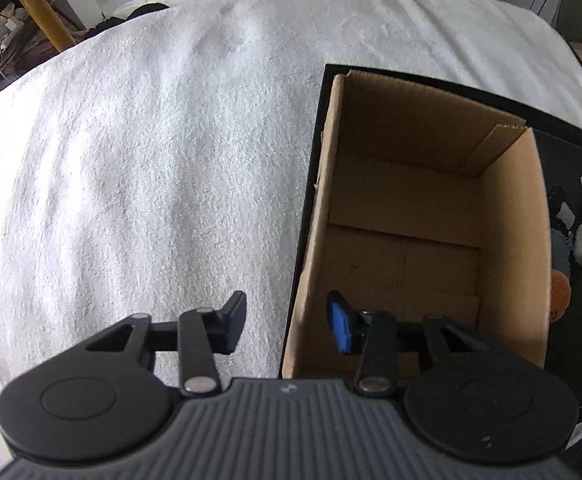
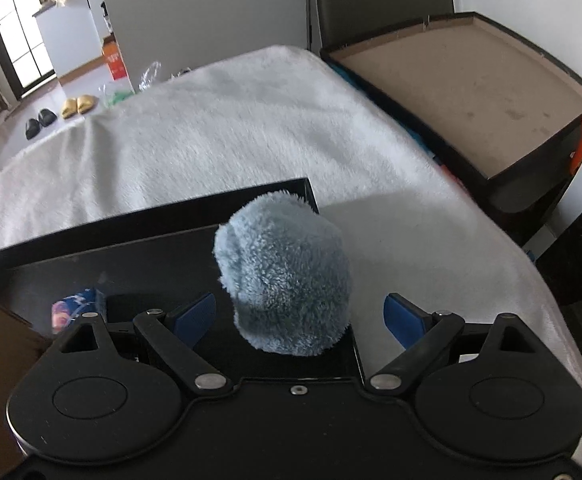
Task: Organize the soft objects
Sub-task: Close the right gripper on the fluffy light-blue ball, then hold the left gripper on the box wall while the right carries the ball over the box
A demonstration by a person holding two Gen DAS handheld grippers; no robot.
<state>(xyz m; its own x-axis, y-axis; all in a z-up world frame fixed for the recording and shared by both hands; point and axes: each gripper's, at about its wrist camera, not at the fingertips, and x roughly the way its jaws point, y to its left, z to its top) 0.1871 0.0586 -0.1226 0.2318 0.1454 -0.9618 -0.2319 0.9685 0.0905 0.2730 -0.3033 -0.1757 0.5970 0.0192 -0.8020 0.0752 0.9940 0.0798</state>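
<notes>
Here, blue plush ball (image 2: 285, 280), between open right gripper (image 2: 301, 320) fingers, untouched.

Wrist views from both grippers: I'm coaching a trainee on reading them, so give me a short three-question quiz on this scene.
1. True or false: the cardboard box already holds a soft object.
2. Multiple choice: the left gripper straddles which part of the box? A) its near left wall B) its far wall C) nothing, it is over the blanket only
3. Fill in: the fluffy blue toy sits between the open fingers of the ____ gripper.

Key:
1. False; the box looks empty.
2. A; one finger is outside over the white blanket, the other is inside.
3. Right; the pads do not touch it.
</notes>
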